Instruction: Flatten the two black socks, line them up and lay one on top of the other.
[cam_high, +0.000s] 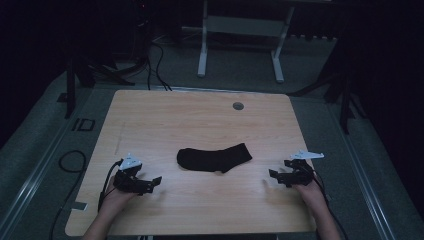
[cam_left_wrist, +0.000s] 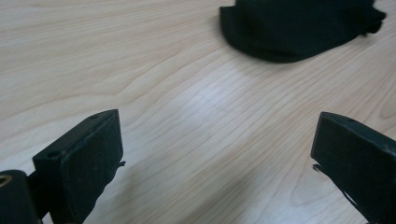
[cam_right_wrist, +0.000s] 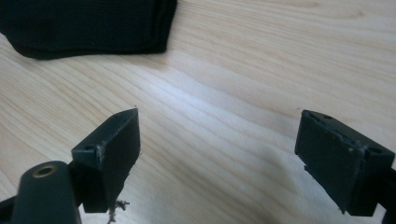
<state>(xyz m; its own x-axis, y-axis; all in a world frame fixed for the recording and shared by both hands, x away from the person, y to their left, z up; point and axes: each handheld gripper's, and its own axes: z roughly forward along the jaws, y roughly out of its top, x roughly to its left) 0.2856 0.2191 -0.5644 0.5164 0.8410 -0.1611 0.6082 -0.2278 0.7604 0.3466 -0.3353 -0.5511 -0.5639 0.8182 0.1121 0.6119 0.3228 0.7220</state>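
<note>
A black sock lies flat near the middle of the light wooden table. My left gripper hovers low over the table's front left, a short way from the sock, with its jaws wide apart and nothing between them. In the left gripper view the sock sits ahead at the top right, beyond the left gripper. My right gripper is at the front right, open and empty too. In the right gripper view the sock lies at the top left, past the right gripper.
A small round grey insert sits in the table near its far edge. A white desk frame stands on the floor beyond the table. Cables lie on the floor at the left.
</note>
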